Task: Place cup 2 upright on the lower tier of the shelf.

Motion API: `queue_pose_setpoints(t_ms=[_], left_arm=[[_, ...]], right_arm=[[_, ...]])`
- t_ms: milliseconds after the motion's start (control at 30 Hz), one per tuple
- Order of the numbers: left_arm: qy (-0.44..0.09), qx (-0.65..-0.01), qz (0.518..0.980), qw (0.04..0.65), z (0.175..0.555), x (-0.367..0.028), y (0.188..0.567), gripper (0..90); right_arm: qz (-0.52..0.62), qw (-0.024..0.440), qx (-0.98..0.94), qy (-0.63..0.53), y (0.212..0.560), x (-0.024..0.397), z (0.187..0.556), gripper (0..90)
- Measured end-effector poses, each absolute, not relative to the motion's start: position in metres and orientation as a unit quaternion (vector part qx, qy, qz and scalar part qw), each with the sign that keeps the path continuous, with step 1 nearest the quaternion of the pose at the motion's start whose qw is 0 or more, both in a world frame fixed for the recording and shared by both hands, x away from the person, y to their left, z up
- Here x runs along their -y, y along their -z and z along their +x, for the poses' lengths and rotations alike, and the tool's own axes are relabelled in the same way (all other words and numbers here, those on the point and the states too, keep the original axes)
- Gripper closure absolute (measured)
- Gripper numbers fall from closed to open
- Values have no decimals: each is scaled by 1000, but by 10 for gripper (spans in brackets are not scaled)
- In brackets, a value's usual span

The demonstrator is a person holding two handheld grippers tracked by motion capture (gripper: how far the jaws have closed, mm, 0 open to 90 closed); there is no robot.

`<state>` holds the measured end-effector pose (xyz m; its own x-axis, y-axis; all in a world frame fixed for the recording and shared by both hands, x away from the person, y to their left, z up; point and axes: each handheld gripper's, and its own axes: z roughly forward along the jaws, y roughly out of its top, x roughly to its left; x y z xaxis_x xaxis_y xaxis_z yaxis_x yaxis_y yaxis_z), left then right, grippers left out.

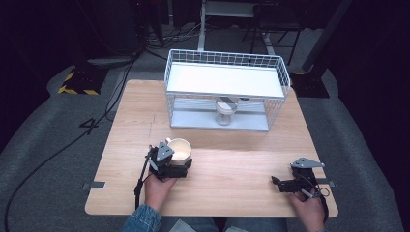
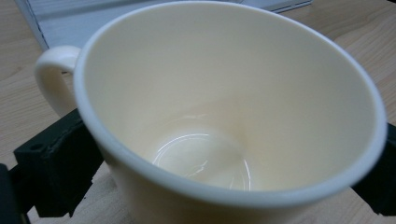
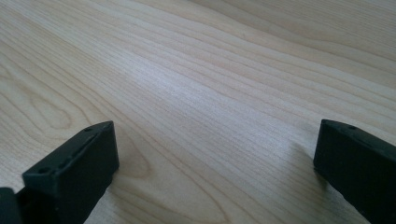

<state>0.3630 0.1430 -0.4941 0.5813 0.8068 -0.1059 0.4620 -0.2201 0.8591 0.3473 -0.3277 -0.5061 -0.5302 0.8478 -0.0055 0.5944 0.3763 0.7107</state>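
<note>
High view shows the left gripper (image 1: 180,163) squeezing a cream cup (image 1: 179,149) on the table (image 1: 232,169). Far off to the side, the right gripper (image 1: 278,182) sits wide apart, holding nothing.

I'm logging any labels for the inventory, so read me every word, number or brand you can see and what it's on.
None can be read.
The cream mug held in the left tool is plain inside and out.
The wire shelf rack, the jar under it and the wooden table carry no legible print.
</note>
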Motion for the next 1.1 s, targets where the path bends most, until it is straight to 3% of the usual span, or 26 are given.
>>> queue_pose_setpoints(t_ms=[333, 1100], left_arm=[[-200, -422, 758, 455, 364, -140, 497, 71], [-209, -420, 759, 452, 362, -139, 494, 86]], right_arm=[[446, 189, -808, -336, 506, 328, 347, 0], [446, 189, -808, -335, 506, 328, 347, 0]])
